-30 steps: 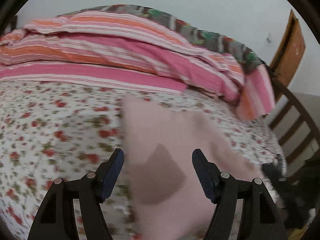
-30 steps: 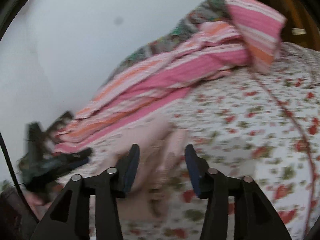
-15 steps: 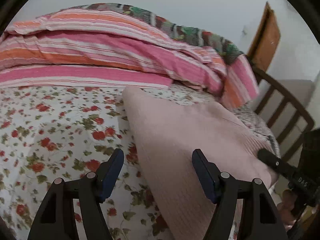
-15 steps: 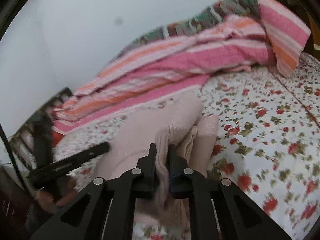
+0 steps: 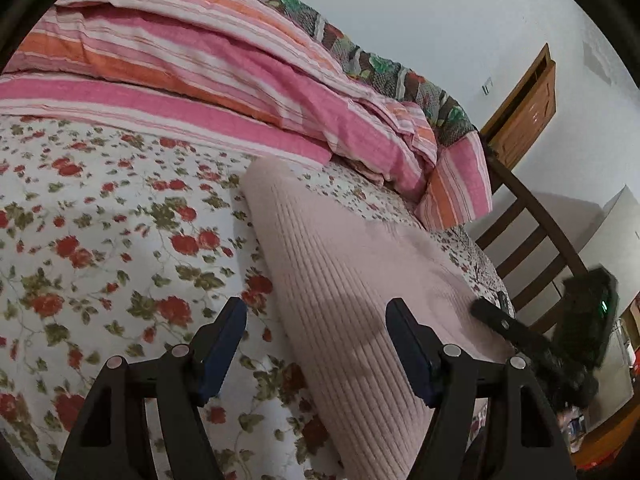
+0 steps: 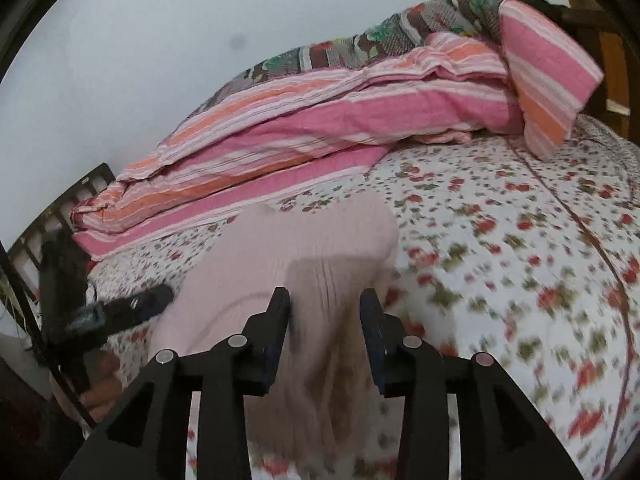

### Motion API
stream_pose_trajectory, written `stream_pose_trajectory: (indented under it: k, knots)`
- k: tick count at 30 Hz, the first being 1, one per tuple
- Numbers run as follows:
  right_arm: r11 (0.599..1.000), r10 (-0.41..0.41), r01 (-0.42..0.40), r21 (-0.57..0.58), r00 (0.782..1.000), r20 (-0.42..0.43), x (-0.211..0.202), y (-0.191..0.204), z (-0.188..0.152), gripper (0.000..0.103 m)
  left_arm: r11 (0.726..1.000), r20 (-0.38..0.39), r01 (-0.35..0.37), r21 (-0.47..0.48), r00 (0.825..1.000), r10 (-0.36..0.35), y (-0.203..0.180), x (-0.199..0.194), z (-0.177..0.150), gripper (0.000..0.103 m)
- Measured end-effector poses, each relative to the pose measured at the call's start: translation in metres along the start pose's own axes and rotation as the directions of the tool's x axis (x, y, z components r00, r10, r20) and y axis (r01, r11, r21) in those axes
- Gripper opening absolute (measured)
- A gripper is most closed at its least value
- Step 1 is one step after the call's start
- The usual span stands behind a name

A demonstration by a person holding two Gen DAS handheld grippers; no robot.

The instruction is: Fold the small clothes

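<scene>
Garment: a pink ribbed knit (image 5: 360, 300) lies folded lengthwise on the floral bed sheet (image 5: 100, 240), just in front of the striped quilt (image 5: 224, 72).
Left gripper (image 5: 316, 344): jaws stand wide and grip nothing; the knit's left edge runs between them without touching the pads.
Right gripper (image 6: 324, 320): jaws opening, with the bunched near end of the knit (image 6: 320, 288) between them; the pads look just clear of the cloth.
Risk, right side: the loosened layers may spring apart once let go, because thick ribbed knit resists a crease, and the fold could slump open.
Risk, snag: a pad lifting away may catch a rib and drag the top layer askew.
Risk, left side: closing on the edge alone could take only one layer and peel the fold.
Risk, surface: the soft bed gives under pressure, so a pressed crease may not set.
</scene>
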State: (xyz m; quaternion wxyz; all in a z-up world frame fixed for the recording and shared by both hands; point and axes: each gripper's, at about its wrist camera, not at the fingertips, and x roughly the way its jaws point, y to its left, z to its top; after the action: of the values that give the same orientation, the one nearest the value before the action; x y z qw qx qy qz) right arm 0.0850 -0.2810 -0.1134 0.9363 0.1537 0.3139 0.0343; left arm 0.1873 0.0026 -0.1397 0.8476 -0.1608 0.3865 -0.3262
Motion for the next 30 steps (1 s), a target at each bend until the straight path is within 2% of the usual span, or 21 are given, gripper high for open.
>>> stream_pose_trajectory:
  k: [2,3,4,7,9,11,12,13,15,17,18,21,25,27,30]
  knots:
    - [1.0,-0.005,0.006,0.027,1.0,-0.029,0.015,-0.001,0.008,0.033,1.0,0.016,-0.026,0.016,1.0,0.026,0.001,-0.002,0.002,0.07]
    - [0.999,-0.029,0.031,0.027,0.998,-0.054,0.024,-0.001,0.009,0.021,0.999,0.019,-0.037,0.019,0.999,0.037,0.002,-0.003,0.002,0.07]
    - [0.999,-0.037,0.038,0.017,0.997,-0.069,0.029,-0.002,0.007,0.018,0.999,0.02,-0.042,0.019,0.999,0.041,0.003,-0.004,0.003,0.07]
    - [0.999,-0.035,0.035,-0.001,0.999,-0.037,0.022,-0.006,-0.008,0.016,0.999,0.018,-0.034,0.007,0.999,0.034,0.009,-0.006,0.005,0.07]
    - [1.0,0.001,0.0,0.027,0.999,-0.042,0.016,-0.014,-0.018,0.016,1.0,0.019,-0.019,-0.005,1.0,0.019,0.012,-0.008,0.006,0.07]
    - [0.996,0.044,-0.039,0.075,0.997,-0.063,0.013,-0.022,-0.017,0.024,1.0,0.022,0.006,-0.031,1.0,-0.005,0.017,-0.01,0.008,0.07]
    - [0.993,0.074,-0.066,0.101,0.994,-0.076,0.012,-0.024,-0.013,0.036,0.999,0.027,0.011,-0.039,1.0,-0.01,0.019,-0.011,0.009,0.07]
    - [0.99,0.095,-0.085,0.114,0.992,-0.087,0.013,-0.025,-0.011,0.054,0.999,0.032,0.013,-0.044,0.999,-0.012,0.02,-0.012,0.01,0.07]
    - [0.987,0.134,-0.12,0.105,0.98,-0.144,0.023,-0.022,-0.008,0.069,0.999,0.041,0.013,-0.051,0.999,-0.011,0.022,-0.013,0.012,0.07]
    - [0.985,0.151,-0.131,0.111,0.968,-0.199,0.038,-0.023,-0.013,0.072,0.998,0.046,0.013,-0.055,0.999,-0.011,0.024,-0.015,0.013,0.07]
    - [0.978,0.175,-0.144,0.148,0.96,-0.218,0.046,-0.027,-0.016,0.077,0.998,0.049,0.014,-0.058,0.999,-0.011,0.026,-0.016,0.014,0.07]
    - [0.957,0.234,-0.186,0.224,0.949,-0.211,0.057,-0.038,-0.017,0.082,0.998,0.054,0.013,-0.066,0.999,-0.009,0.029,-0.017,0.015,0.07]
    - [0.97,0.203,-0.162,0.182,0.949,-0.239,0.069,-0.026,-0.014,0.091,0.996,0.052,0.021,-0.086,0.998,-0.017,0.034,-0.017,0.015,0.07]
    - [0.977,0.181,-0.145,0.154,0.949,-0.257,0.073,-0.019,-0.012,0.092,0.995,0.056,0.025,-0.095,0.998,-0.02,0.035,-0.019,0.015,0.07]
    - [0.975,0.192,-0.15,0.164,0.94,-0.283,0.076,-0.021,-0.009,0.09,0.994,0.063,0.039,-0.102,0.997,-0.033,0.035,-0.022,0.015,0.07]
